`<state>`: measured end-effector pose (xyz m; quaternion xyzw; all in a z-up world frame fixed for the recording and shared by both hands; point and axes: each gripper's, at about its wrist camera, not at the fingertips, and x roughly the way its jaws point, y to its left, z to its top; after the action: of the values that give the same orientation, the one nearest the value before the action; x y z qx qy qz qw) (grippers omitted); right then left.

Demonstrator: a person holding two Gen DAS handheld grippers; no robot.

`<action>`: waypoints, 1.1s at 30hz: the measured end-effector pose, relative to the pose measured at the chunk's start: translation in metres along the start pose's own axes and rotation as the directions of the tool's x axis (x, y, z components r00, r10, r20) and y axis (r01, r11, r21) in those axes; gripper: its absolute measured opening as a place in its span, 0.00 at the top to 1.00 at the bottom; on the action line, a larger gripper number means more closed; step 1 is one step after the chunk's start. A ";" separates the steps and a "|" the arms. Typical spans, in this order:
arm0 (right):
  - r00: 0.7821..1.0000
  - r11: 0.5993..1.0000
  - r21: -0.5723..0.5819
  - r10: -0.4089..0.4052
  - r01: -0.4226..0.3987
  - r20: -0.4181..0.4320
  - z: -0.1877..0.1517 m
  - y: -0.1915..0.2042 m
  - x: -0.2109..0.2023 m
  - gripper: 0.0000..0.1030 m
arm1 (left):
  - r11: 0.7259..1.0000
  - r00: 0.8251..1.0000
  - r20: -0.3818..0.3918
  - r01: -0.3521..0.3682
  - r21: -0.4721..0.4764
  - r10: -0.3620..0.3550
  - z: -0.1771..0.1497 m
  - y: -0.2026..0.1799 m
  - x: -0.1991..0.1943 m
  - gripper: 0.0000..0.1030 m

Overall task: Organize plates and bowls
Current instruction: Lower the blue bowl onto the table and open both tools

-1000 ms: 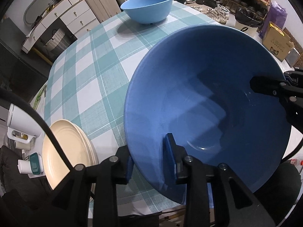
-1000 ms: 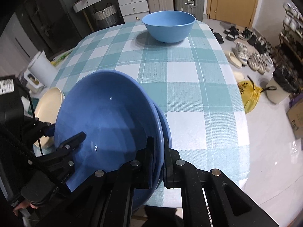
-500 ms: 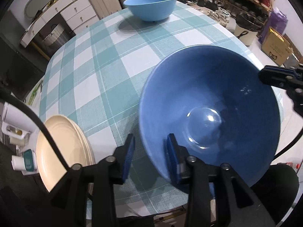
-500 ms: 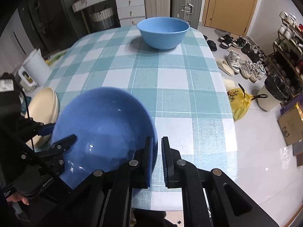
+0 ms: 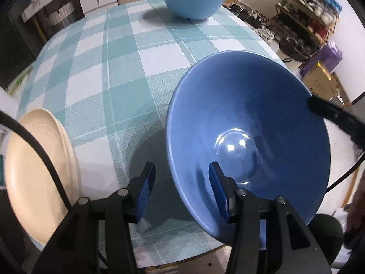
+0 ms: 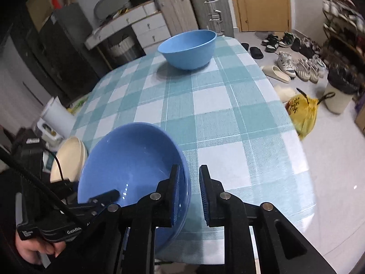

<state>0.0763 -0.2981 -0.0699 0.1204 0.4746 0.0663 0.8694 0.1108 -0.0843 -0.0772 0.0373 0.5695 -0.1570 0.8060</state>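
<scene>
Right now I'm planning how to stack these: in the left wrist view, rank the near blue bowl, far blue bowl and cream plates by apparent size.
1. Near blue bowl, largest.
2. Cream plates.
3. Far blue bowl, smallest, though distance shrinks it; true size is unsure.

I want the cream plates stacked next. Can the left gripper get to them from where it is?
Probably yes. The left gripper is open astride the near bowl rim; the cream plates lie beside it, nothing between.

Bare checked tablecloth lies open between the near bowl, far bowl and cream plates.
</scene>
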 end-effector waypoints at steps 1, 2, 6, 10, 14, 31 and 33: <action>1.000 1.000 0.000 0.009 -0.009 0.000 -0.003 0.000 0.003 0.83 | 1.000 1.000 0.006 0.012 -0.009 -0.012 -0.001 0.001 0.000 0.52; 1.000 1.000 -0.002 0.022 -0.022 -0.009 -0.006 0.000 0.009 0.83 | 1.000 1.000 0.012 0.025 -0.018 -0.025 -0.001 0.002 0.001 0.52; 0.994 0.997 0.007 0.074 -0.073 -0.082 -0.015 0.004 0.031 0.82 | 0.996 0.997 0.004 0.083 -0.036 -0.083 -0.001 0.008 0.009 0.52; 0.988 0.989 0.065 0.135 -0.130 -0.081 -0.016 0.004 0.040 0.82 | 0.996 0.997 0.014 0.071 -0.046 -0.070 0.000 0.015 0.013 0.52; 0.985 0.986 0.079 0.151 -0.145 -0.078 -0.013 0.013 0.052 0.82 | 0.993 0.995 0.015 0.095 -0.070 -0.094 0.003 0.020 0.015 0.54; 0.986 0.992 -0.002 0.122 -0.123 0.112 0.000 0.010 0.046 0.55 | 0.998 0.989 0.129 -0.061 -0.032 0.065 0.012 0.017 -0.001 0.52; 0.983 0.991 0.020 0.125 -0.129 0.137 0.000 0.005 0.039 0.50 | 0.995 0.984 0.150 -0.096 -0.028 0.099 0.011 0.018 -0.005 0.52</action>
<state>0.0975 -0.2845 -0.1001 0.1673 0.4065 0.1064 0.8919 0.1250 -0.0688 -0.0709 0.0448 0.5058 -0.1137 0.8539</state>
